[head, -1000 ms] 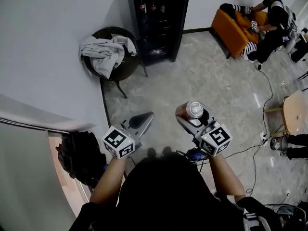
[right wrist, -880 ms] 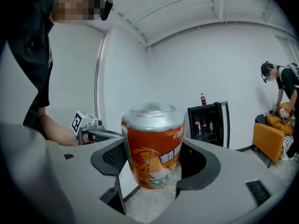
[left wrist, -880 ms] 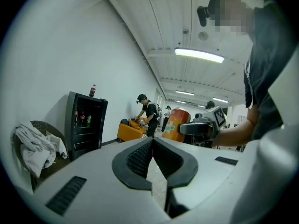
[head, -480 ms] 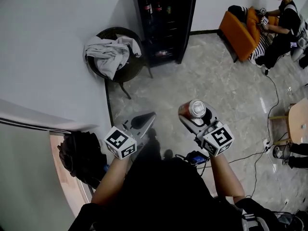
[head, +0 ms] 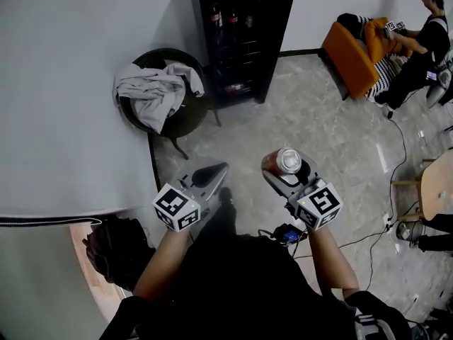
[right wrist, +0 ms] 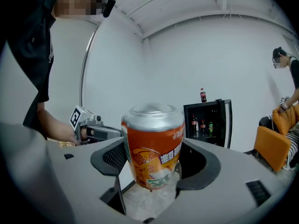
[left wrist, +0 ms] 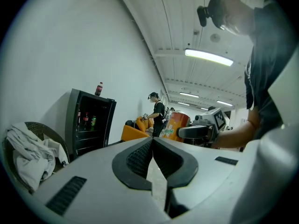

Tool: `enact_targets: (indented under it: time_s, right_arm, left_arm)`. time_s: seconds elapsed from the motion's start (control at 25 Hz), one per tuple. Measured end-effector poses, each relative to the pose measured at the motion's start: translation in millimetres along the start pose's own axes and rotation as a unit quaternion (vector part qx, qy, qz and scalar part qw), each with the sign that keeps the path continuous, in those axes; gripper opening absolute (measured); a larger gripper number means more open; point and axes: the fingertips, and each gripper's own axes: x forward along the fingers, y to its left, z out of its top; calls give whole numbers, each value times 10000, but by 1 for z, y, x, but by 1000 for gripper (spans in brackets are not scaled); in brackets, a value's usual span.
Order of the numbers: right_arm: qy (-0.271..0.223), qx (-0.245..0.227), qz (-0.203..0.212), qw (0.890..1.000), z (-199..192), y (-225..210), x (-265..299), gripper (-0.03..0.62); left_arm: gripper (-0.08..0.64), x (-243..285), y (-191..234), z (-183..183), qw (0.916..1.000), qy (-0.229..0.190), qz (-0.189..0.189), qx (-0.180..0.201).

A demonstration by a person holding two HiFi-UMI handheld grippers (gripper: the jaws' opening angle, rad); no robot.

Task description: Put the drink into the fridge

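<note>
**Fridge drew a little closer; can not yet delivered**

Over the last second the fridge (head: 241, 41) grew slightly larger in the head view and slid a little to the right, while the wall on the left took up more of the picture. Both grippers kept their place in front of the person's body. That reads as the person walking toward the fridge with the load unchanged.

The right gripper (head: 284, 170) was still clamped on the orange can (right wrist: 153, 143), which stood upright between its jaws with its silver top facing up. The left gripper (left wrist: 153, 146) held nothing, its jaws pressed together.

The fridge was still well apart from the can, across open floor and just beside a round chair piled with clothes (head: 159, 91). Bottles showed on its shelves. The task was probably at the carrying stage, with the placing still to come.
</note>
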Motion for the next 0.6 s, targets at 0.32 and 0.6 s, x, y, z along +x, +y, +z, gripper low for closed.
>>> enact_targets:
  time_s: [0.32, 0.6]
  right_arm:
    - [-96, -148, -223, 9996, 41, -47, 97, 314]
    - [-1, -182, -298, 9994, 55, -76, 142, 314]
  left_arm:
    - [11, 31, 97, 37, 9996, -18, -238, 121]
    - [11, 53, 160, 64, 9996, -65, -249, 94]
